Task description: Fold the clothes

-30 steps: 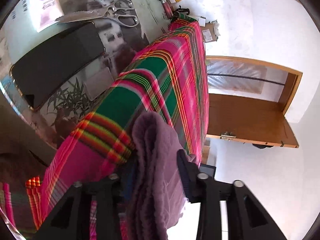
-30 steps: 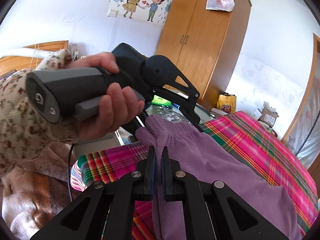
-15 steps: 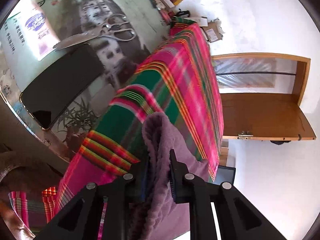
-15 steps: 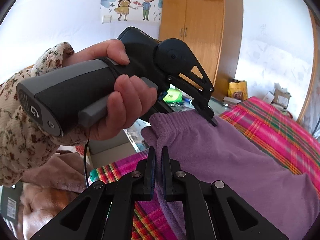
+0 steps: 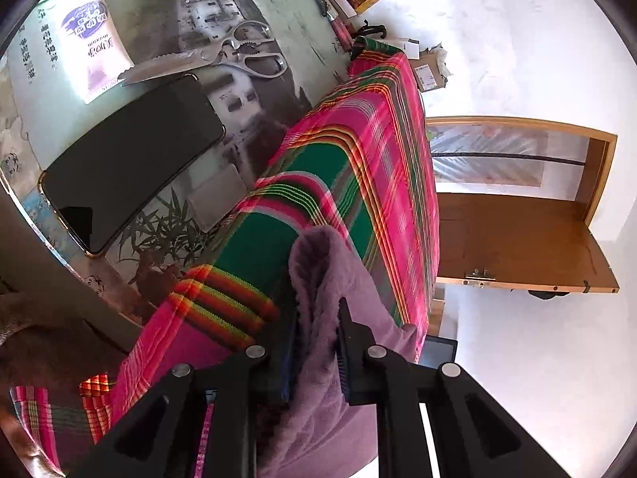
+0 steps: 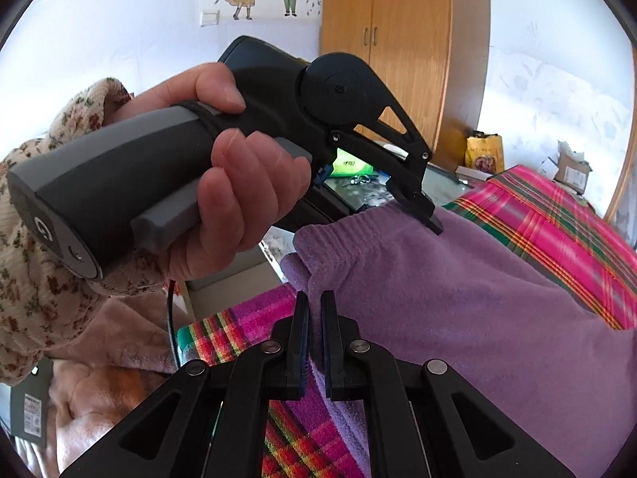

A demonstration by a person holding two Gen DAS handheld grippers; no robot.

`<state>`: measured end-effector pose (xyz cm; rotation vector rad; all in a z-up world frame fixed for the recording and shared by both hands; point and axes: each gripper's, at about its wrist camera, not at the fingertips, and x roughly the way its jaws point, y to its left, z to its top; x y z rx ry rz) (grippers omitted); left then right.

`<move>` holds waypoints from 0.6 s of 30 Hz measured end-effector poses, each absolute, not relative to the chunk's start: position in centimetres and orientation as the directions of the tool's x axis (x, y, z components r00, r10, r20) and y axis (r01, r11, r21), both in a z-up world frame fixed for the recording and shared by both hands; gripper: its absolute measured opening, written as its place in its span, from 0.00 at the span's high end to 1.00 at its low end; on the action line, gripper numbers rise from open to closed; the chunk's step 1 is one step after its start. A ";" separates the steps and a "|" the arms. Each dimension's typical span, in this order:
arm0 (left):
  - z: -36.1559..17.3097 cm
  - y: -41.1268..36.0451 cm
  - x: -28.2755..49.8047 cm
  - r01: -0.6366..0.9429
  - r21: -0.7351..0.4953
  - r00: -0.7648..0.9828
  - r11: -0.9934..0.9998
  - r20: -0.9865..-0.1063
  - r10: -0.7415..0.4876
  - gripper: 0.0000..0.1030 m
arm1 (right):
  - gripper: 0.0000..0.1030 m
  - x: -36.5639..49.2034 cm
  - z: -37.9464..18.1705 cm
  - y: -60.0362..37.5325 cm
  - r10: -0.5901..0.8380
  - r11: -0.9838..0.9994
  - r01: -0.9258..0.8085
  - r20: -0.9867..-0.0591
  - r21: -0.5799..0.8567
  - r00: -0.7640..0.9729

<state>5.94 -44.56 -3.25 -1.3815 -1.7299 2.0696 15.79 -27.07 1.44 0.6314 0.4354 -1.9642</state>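
A purple fleece garment (image 6: 458,298) is held up over a pink and green plaid cloth (image 5: 358,167). My left gripper (image 5: 316,318) is shut on one bunched edge of the garment (image 5: 322,279). In the right wrist view my right gripper (image 6: 314,310) is shut on another corner of the same hem. A hand (image 6: 247,199) in a floral sleeve holds the left gripper's grey handle (image 6: 119,183), whose fingertips (image 6: 430,219) pinch the hem further along. The garment's lower part hangs out of sight.
A glass-topped table (image 5: 207,12) next to the plaid cloth carries a dark phone (image 5: 131,159), scissors (image 5: 223,55) and a white packet (image 5: 87,36). A wooden door (image 5: 517,235) and a wooden wardrobe (image 6: 402,40) stand beyond. Pinkish fabric (image 6: 107,358) lies lower left.
The left gripper has closed from open onto the purple garment's edge. Both grippers have risen slightly with the garment, and the left gripper and hand now sit closer to the right camera.
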 end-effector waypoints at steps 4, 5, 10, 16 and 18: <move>-1.6 -43.9 5.7 0.433 -0.812 -0.573 -0.391 -0.583 0.576 0.83 | 0.94 15.7 2.2 -26.1 -0.727 -0.459 0.889 -0.571 -0.008 -0.381; -0.9 -43.7 5.7 0.427 -0.809 -0.575 -0.404 -0.588 0.569 0.83 | 0.94 15.7 2.4 -25.9 -0.732 -0.461 0.887 -0.564 -0.002 -0.382; 2.2 -42.1 5.8 0.401 -0.799 -0.589 -0.449 -0.600 0.542 0.83 | 0.95 15.7 3.6 -23.8 -0.770 -0.476 0.875 -0.524 0.089 -0.365; 6.5 -38.4 5.3 0.317 -0.794 -0.598 -0.518 -0.591 0.541 0.83 | 0.95 16.2 6.1 -20.4 -0.793 -0.502 0.859 -0.448 0.100 -0.412; 7.8 -36.9 4.9 0.292 -0.785 -0.591 -0.547 -0.597 0.542 0.83 | 0.95 16.6 6.8 -19.0 -0.795 -0.516 0.850 -0.426 0.101 -0.432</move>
